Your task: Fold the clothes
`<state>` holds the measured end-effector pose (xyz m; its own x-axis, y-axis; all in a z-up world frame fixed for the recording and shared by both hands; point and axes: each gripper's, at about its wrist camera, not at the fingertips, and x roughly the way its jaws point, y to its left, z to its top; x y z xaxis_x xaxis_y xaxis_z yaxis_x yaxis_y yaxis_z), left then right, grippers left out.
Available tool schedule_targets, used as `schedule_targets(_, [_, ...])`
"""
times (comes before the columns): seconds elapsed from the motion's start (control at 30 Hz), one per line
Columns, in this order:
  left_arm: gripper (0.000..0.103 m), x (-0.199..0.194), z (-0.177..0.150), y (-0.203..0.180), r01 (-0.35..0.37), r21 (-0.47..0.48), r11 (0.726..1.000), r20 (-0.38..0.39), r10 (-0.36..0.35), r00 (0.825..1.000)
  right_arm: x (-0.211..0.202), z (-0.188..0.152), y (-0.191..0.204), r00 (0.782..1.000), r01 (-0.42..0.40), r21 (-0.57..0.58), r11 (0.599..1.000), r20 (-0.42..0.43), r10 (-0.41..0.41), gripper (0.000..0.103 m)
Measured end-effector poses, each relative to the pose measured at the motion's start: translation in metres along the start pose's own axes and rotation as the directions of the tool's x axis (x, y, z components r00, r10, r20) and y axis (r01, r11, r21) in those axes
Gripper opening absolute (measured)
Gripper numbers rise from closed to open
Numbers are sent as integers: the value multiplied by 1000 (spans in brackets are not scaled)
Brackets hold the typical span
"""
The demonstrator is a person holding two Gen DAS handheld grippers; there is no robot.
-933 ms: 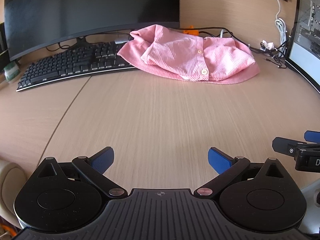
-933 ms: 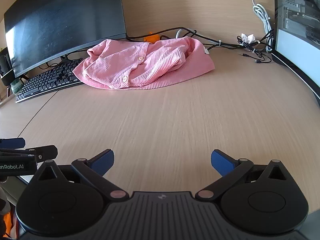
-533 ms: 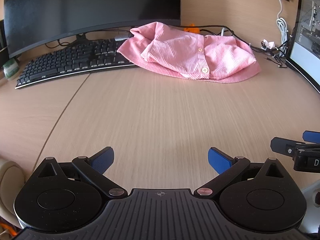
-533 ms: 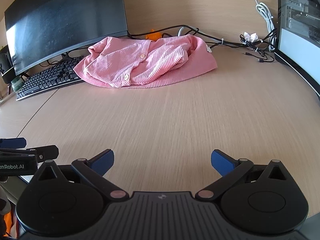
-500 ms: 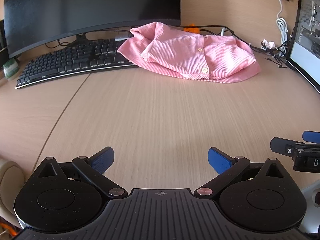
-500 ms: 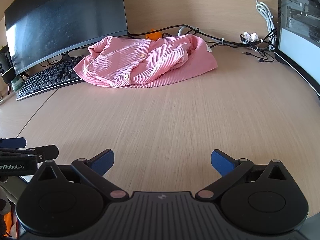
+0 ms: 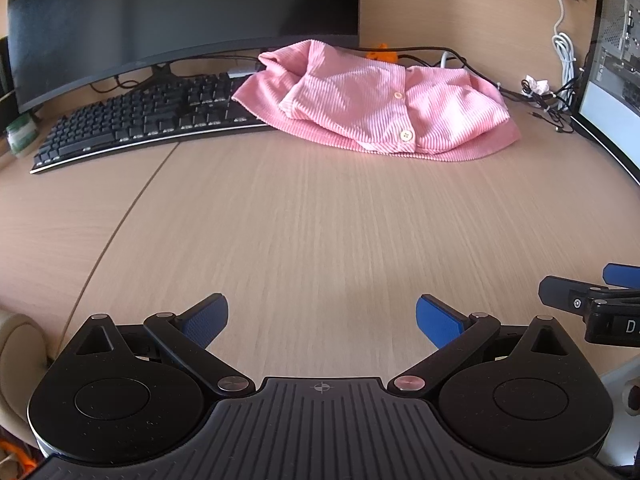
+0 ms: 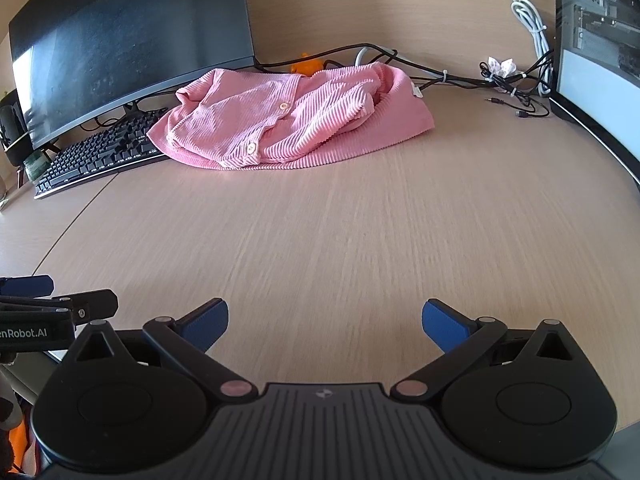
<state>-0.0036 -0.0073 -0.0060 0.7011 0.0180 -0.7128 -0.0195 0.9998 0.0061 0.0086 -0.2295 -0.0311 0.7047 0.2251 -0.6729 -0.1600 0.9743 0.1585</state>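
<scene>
— Cardigan (image 7: pixel 384 108), where is it?
— Pink and ribbed, it lies crumpled at the far side of the table (image 7: pixel 320 232), one edge resting on a black keyboard (image 7: pixel 140 120).
— And the fingers?
— The left gripper (image 7: pixel 322 316) and right gripper (image 8: pixel 325 318) both hover with blue fingers (image 8: pixel 206 320) spread wide, holding nothing.
— Any writing?
— Only the right view shows "enRobot.AI" on the left gripper's side; the left view shows a cut-off "D".

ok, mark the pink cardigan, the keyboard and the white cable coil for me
pink cardigan (image 7: pixel 352 100), left wrist view, on the ribbed front panel beside the buttons.
keyboard (image 7: pixel 132 124), left wrist view, on the middle key rows.
white cable coil (image 8: pixel 530 20), right wrist view, on the looped bundle against the wall.
</scene>
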Motion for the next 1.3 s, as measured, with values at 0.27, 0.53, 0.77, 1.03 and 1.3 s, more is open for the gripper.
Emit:
schedule_targets(0.27, [102, -1, 1, -5, 0, 8, 1000, 1, 0, 1000, -5, -5, -7, 1000, 5, 15, 1000, 6, -5, 103])
schedule_targets(0.53, [102, -1, 1, -9, -1, 16, 1000, -4, 1, 1000, -4, -6, -9, 1000, 5, 22, 1000, -4, -5, 103])
schedule_targets(0.77, [102, -2, 2, -13, -3, 14, 1000, 5, 3, 1000, -6, -4, -13, 1000, 9, 23, 1000, 4, -9, 103])
schedule_targets(1.03, [102, 1, 5, -16, -8, 15, 1000, -3, 8, 1000, -3, 0, -19, 1000, 13, 38, 999, -1, -13, 103])
schedule_targets(1.3, [102, 9, 12, -22, -18, 10, 1000, -11, 18, 1000, 1, 7, -24, 1000, 21, 11, 1000, -13, -21, 103])
